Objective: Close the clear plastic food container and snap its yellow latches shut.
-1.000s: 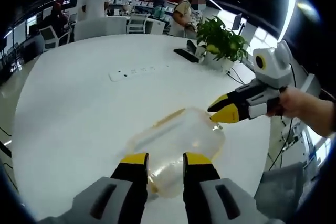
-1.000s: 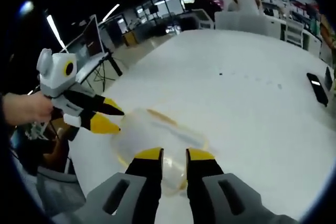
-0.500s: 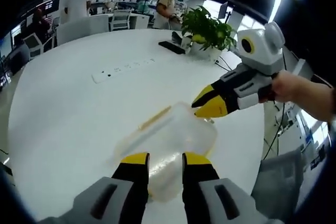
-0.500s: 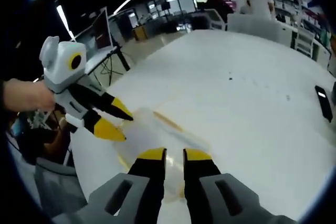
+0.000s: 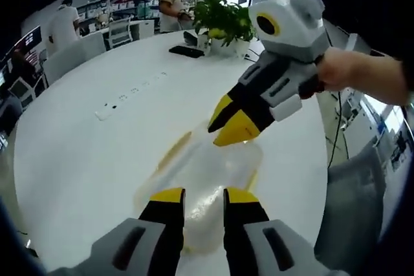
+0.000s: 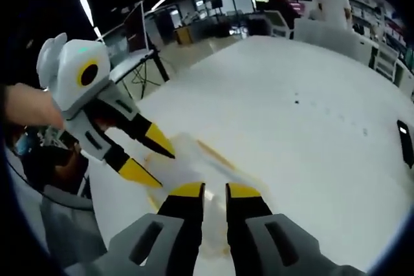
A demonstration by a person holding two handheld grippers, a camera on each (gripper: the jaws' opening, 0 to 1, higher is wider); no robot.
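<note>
a clear container [image 5: 204,176] with yellow latches lies on a white table [image 5: 84,153], close to its near edge. in the left gripper view, the left gripper [image 5: 197,197] reaches over the container's near end, its 2 yellow-tipped jaws narrowly apart, with the clear lid showing in the gap; whether they press on it cannot be told. the right gripper [image 5: 226,121] comes in from the right, held by a hand [image 5: 343,72], its 2 jaws slightly parted with tips at the container's far edge, near a yellow latch [image 5: 173,150] along the side. in the right gripper view, the right gripper [image 6: 206,192] shows its jaws narrow over the blurred container [image 6: 194,166], and the left gripper [image 6: 152,156] points down at it from the left.

judging from this, the lid seems to be down and the latching step is in hand. the next move likely calls for pressing a jaw tip onto a latch until it snaps, while the other gripper steadies the container.

a plant [image 5: 223,21] stands at the table's far side.
</note>
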